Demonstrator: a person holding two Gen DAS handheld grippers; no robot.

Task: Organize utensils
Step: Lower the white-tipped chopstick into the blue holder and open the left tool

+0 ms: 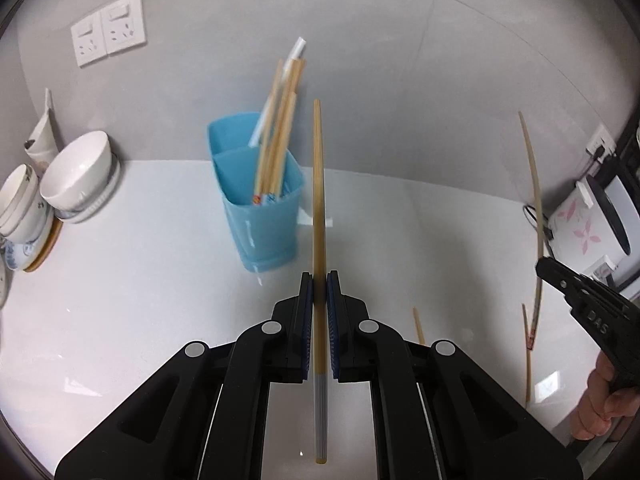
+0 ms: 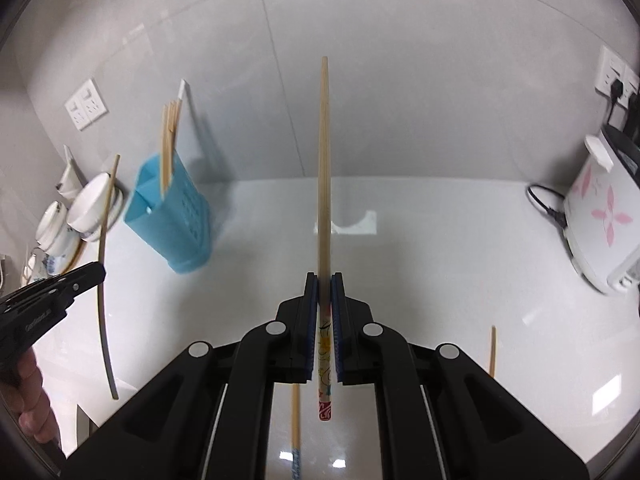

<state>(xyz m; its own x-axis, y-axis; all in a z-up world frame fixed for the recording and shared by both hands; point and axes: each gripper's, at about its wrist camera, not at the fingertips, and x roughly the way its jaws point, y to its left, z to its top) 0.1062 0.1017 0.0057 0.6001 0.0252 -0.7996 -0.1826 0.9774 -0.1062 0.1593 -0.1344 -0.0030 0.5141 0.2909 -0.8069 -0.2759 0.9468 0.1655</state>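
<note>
My left gripper (image 1: 319,280) is shut on a wooden chopstick (image 1: 318,184) with a grey ribbed end, held upright above the counter. A blue utensil holder (image 1: 260,204) with several chopsticks and a white straw stands just left of it. My right gripper (image 2: 324,280) is shut on a chopstick (image 2: 324,160) with a floral patterned end, pointing up. The blue holder (image 2: 168,216) shows at the left of the right wrist view. The left gripper (image 2: 86,274) with its chopstick appears there too. The right gripper (image 1: 554,270) shows at the right edge of the left wrist view.
Stacked white bowls (image 1: 76,176) and cups sit at the far left. A white rice cooker (image 2: 600,216) with pink flowers stands at the right. Loose chopsticks (image 1: 528,356) (image 2: 493,352) lie on the white counter. Wall sockets (image 1: 108,34) are on the grey wall.
</note>
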